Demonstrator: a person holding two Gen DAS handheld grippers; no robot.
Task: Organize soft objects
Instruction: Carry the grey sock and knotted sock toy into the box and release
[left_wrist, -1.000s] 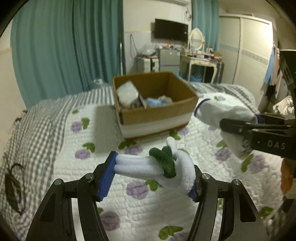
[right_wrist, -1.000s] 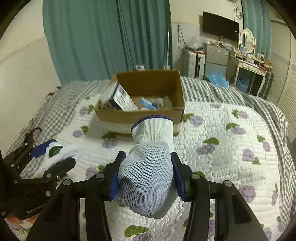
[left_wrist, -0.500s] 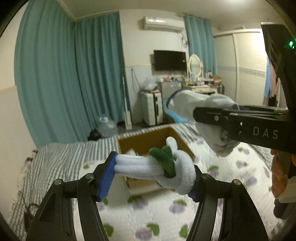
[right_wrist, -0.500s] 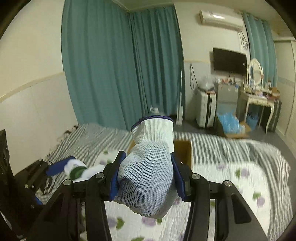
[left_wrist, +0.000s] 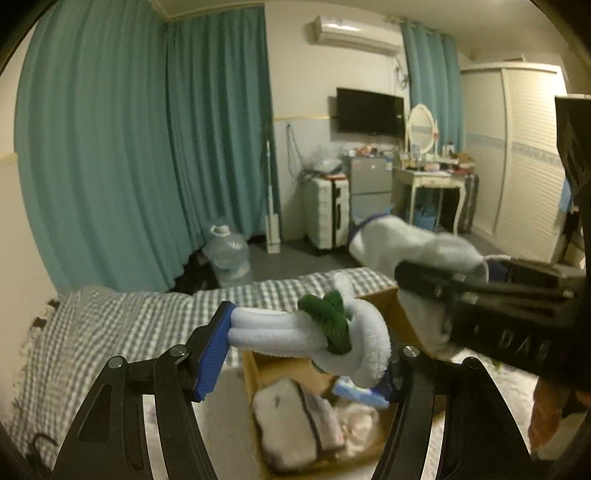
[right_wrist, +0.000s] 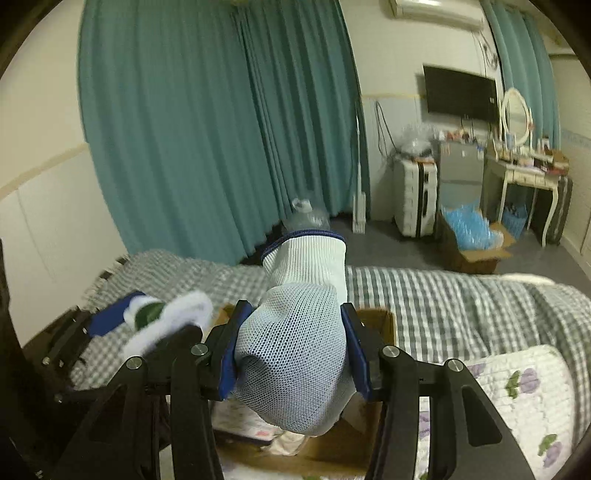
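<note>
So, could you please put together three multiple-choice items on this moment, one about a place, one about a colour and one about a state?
1. Where is the cardboard box relative to the two grippers?
A. Below them, on the bed
B. On the dressing table
C. On the floor by the curtains

2. What colour is the band tied around the white fuzzy socks?
A. Red
B. Green
C. Yellow

3. What is the state of the right gripper?
A. Open and empty
B. Shut on the mesh glove
C. Resting inside the box

Answers:
1. A, since both wrist views look down onto the open box on the bed under the fingers.
2. B, since a dark green band wraps the socks held in the left gripper.
3. B, since the blue pads press the glove from both sides.
</note>
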